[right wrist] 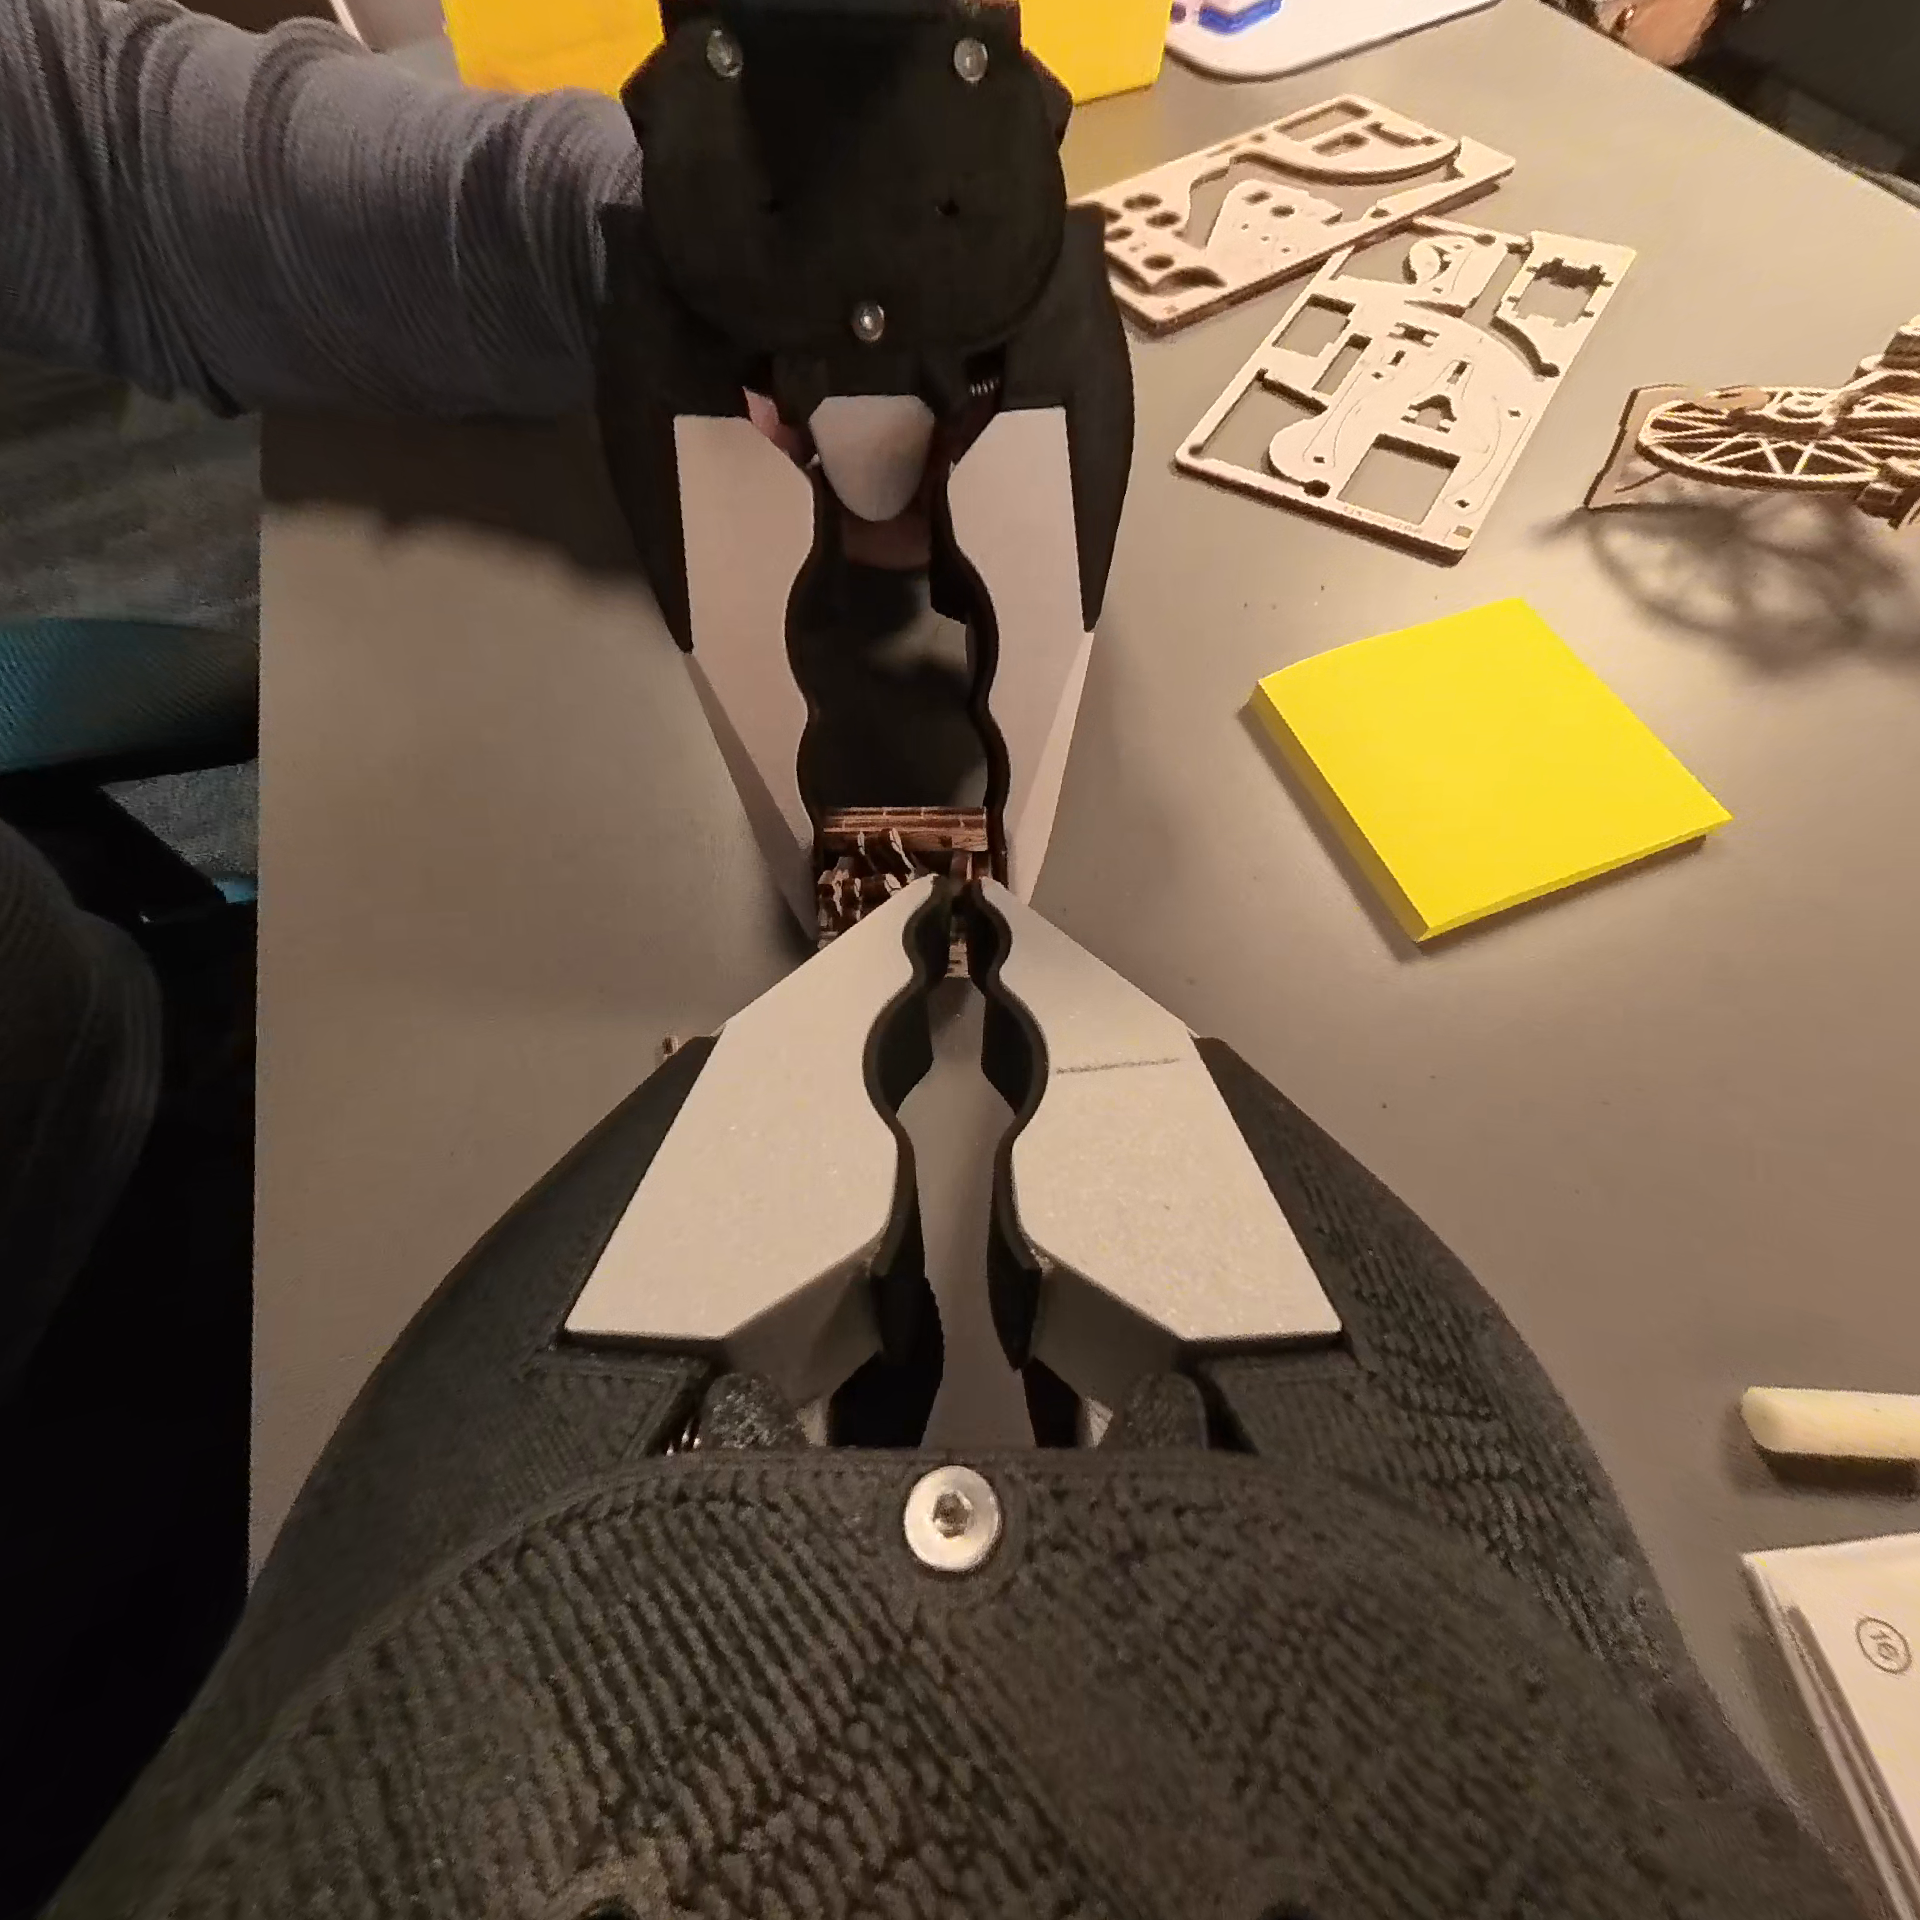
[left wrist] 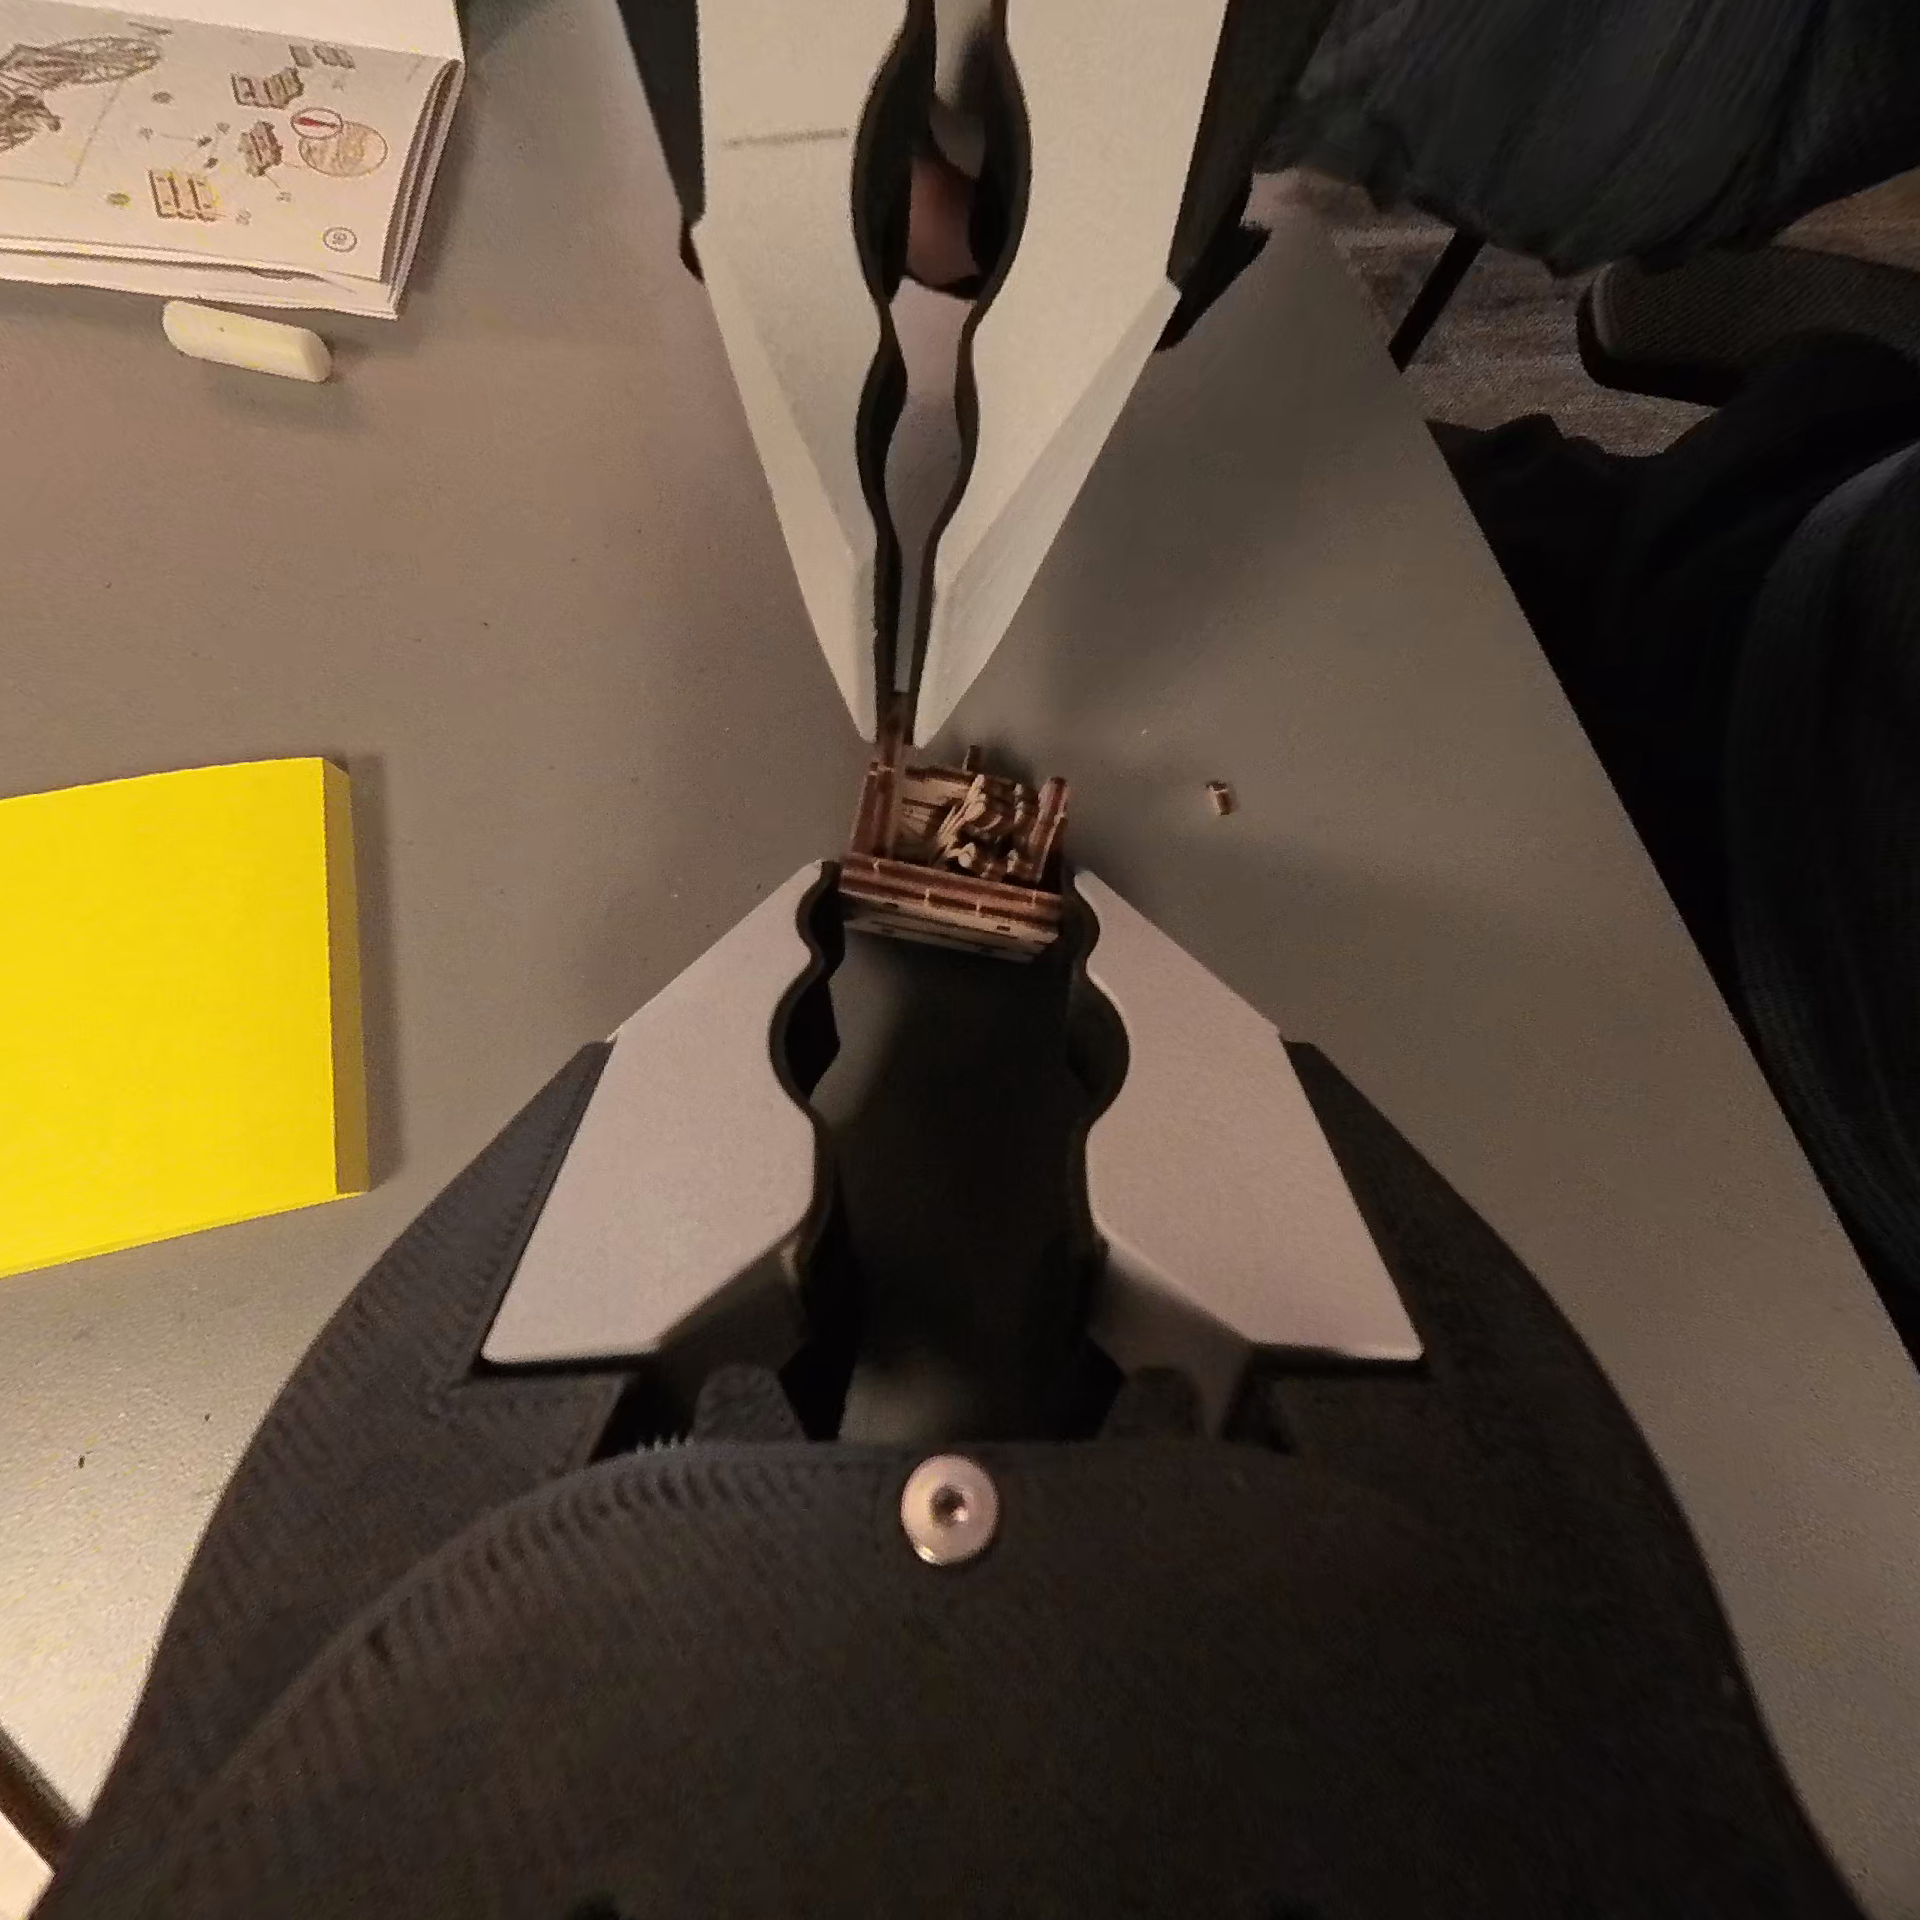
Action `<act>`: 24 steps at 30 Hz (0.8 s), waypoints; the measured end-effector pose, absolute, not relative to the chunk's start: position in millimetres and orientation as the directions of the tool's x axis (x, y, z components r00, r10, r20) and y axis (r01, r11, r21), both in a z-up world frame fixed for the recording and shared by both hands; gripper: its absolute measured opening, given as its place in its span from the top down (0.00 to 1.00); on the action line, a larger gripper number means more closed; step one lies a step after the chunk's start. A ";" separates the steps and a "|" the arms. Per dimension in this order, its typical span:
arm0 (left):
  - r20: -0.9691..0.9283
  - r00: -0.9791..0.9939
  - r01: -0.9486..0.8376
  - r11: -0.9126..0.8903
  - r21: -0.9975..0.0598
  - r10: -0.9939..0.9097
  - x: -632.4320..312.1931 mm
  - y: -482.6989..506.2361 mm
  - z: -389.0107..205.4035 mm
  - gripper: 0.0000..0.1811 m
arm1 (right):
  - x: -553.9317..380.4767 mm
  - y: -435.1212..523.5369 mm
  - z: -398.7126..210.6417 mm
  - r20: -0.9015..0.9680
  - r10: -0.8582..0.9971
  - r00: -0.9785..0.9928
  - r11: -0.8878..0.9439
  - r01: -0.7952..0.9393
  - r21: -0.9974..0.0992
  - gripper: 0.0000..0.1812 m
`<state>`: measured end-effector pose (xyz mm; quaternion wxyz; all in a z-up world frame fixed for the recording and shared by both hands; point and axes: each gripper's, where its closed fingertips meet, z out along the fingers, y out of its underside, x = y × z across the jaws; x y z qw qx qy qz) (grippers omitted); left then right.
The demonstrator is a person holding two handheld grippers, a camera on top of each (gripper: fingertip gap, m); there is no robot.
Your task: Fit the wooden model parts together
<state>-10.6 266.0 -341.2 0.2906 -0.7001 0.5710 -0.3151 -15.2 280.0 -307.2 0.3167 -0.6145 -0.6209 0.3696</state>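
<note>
A small wooden box-like assembly (left wrist: 951, 847) is gripped by its base between the fingers of my left gripper (left wrist: 951, 904), just above the grey table (left wrist: 520, 582). My right gripper (right wrist: 958, 888) faces it head-on and is shut on a thin flat wooden piece (right wrist: 958, 948). That piece stands at one side wall of the assembly (right wrist: 904, 844). In the left wrist view the right gripper (left wrist: 896, 732) comes from the top, its tips touching the assembly's left edge. In the right wrist view the left gripper (right wrist: 904, 857) comes from the top.
A yellow sticky pad (right wrist: 1486, 758), two punched wooden part sheets (right wrist: 1403, 384), a built wooden wheel model (right wrist: 1766, 447), a white stick (right wrist: 1829, 1439) and an instruction booklet (left wrist: 208, 145) lie around. A tiny wooden peg (left wrist: 1218, 798) lies near the table edge (left wrist: 1558, 644). A person's sleeve (right wrist: 260, 208) is there. My two grippers' fingertips are within a few centimetres of each other. The tiny wooden peg (left wrist: 1218, 798) is about 4 cm from my left fingertips.
</note>
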 end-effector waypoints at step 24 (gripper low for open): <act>0.104 0.149 -0.619 -0.174 -0.766 -0.983 -10.5 265.8 -341.4 0.78 | -18.6 280.4 -318.3 -0.064 0.998 -0.028 -0.037 0.575 -0.818 1.00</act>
